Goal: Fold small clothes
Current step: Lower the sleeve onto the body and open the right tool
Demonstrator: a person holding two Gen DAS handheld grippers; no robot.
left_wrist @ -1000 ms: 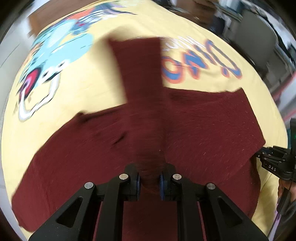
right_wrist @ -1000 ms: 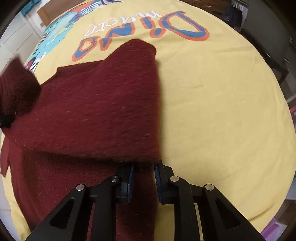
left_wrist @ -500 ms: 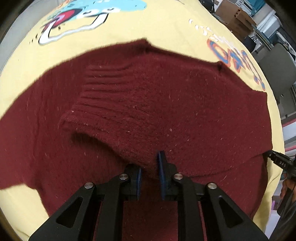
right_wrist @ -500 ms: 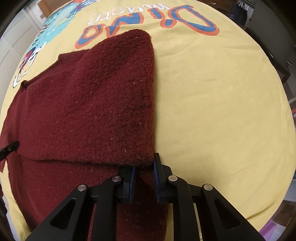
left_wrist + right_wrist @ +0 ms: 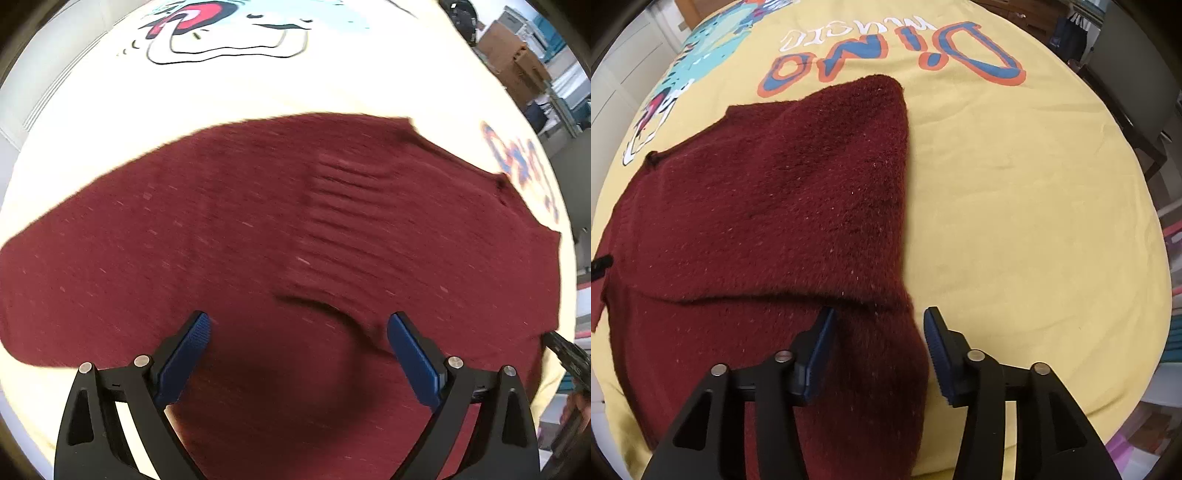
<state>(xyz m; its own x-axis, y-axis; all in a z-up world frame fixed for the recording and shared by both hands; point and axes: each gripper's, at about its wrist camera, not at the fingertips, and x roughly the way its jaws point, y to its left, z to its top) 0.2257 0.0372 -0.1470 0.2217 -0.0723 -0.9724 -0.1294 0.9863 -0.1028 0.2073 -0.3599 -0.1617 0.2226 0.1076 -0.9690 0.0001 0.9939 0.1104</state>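
Moved: sleeve [image 5: 347, 221] dropped flat across sweater [image 5: 768, 206]; both tools just opened.
L tool [image 5: 297, 354]: wide, empty.
R tool [image 5: 879, 350]: half-open, sweater edge between, unpinched.
Where: sweater on yellow surface [image 5: 1015, 221].
Left: further folding, I'd say.

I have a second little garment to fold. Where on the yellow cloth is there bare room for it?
Bare: the wide stretch of yellow cloth between the maroon sweater and the table's right edge, below the Dino lettering. Crowded: the sweater fills the left side, reaching almost to the dinosaur print.
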